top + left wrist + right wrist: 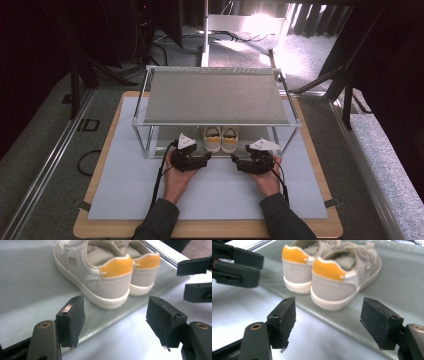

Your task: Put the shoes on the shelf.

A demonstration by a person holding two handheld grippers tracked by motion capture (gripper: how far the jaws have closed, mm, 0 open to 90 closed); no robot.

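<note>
Two small shoes (220, 138) stand side by side on the rack's (215, 95) lower shelf, center frame, heels toward the person. The left gripper (201, 161) and right gripper (239, 163) sit just below them, jaws wide apart and empty, each equally near its shoe.
</note>
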